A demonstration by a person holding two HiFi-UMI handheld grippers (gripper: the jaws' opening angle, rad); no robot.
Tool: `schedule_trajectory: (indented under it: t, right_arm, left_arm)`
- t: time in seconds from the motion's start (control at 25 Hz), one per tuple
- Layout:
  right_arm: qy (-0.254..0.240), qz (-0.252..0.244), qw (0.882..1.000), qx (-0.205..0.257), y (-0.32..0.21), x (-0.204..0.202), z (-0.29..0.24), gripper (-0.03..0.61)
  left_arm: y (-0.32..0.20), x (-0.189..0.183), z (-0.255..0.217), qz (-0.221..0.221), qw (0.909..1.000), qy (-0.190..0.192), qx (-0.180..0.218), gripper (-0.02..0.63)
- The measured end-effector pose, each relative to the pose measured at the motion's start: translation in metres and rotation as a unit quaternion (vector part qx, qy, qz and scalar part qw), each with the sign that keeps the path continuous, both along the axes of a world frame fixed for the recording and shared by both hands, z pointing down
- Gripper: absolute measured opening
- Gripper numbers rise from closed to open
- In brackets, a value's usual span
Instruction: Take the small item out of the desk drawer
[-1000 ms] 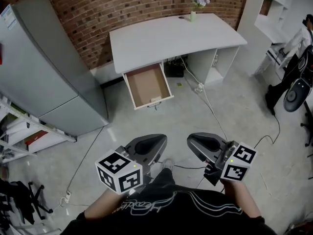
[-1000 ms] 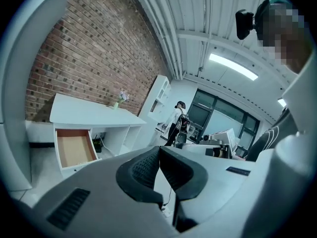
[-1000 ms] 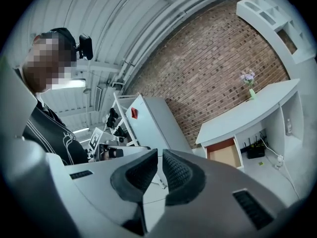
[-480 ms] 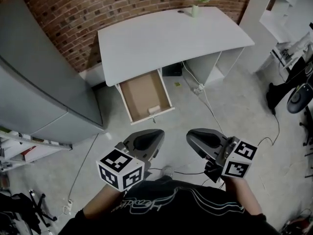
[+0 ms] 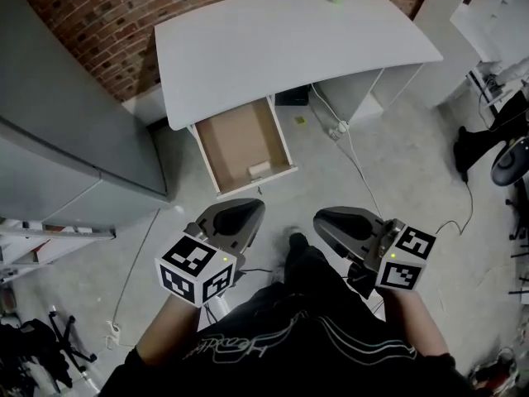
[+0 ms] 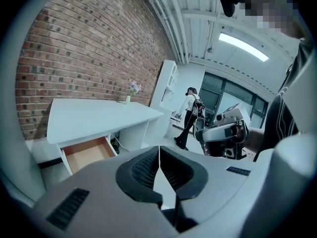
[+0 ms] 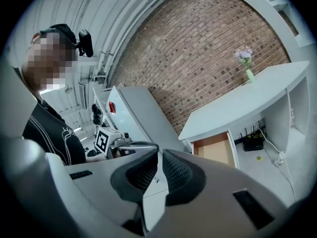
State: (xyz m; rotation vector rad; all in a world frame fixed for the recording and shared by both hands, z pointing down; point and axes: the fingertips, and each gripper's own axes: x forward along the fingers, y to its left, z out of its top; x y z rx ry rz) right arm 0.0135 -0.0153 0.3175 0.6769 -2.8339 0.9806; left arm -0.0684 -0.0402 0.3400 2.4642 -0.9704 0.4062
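Looking down, head view: small pale item (image 5: 259, 169) lies near front wall of open drawer (image 5: 240, 135) under desk (image 5: 289, 48), probably light, stiff, pinch across its narrow sides; left gripper view: left gripper (image 6: 159, 149) closed, empty; right gripper view: right gripper (image 7: 159, 155) all but closed, empty

- An office-style workroom with an industrial look
- A white desk with a curved top (image 5: 289, 44) stands against a red brick wall (image 5: 99, 15), its shallow wooden drawer (image 5: 240, 139) open
- A black swivel office chair (image 5: 511, 157) and white open shelving (image 5: 496, 7) stand to one side
- A white power strip (image 5: 338, 128) with trailing cables lies on the grey concrete floor (image 5: 413, 188)
- Exposed ceiling pipes (image 6: 168, 19) and a long strip light (image 6: 242, 46) run overhead
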Motion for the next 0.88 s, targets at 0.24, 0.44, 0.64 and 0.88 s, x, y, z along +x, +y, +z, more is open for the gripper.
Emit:
schedule_trajectory:
  t: [0.24, 0.44, 0.64, 0.88]
  right_arm:
    - [-0.009, -0.016, 1.0, -0.021, -0.038, 0.001, 0.023, 0.058]
    - [-0.021, -0.02, 0.998, -0.046, -0.084, -0.002, 0.047, 0.058]
    - [-0.021, -0.021, 0.997, -0.067, -0.135, 0.0, 0.081, 0.058]
    - [-0.017, -0.025, 0.994, -0.108, -0.183, 0.002, 0.123, 0.058]
  left_arm:
    - [-0.038, 0.0, 0.029, -0.01, 0.9996, -0.02, -0.017, 0.025]
    - [-0.081, -0.003, 0.057, -0.001, 0.9982, -0.052, -0.029, 0.026]
    - [-0.129, -0.003, 0.101, 0.011, 0.9952, -0.086, -0.046, 0.028]
    - [-0.181, -0.008, 0.165, 0.039, 0.9866, -0.134, -0.084, 0.101]
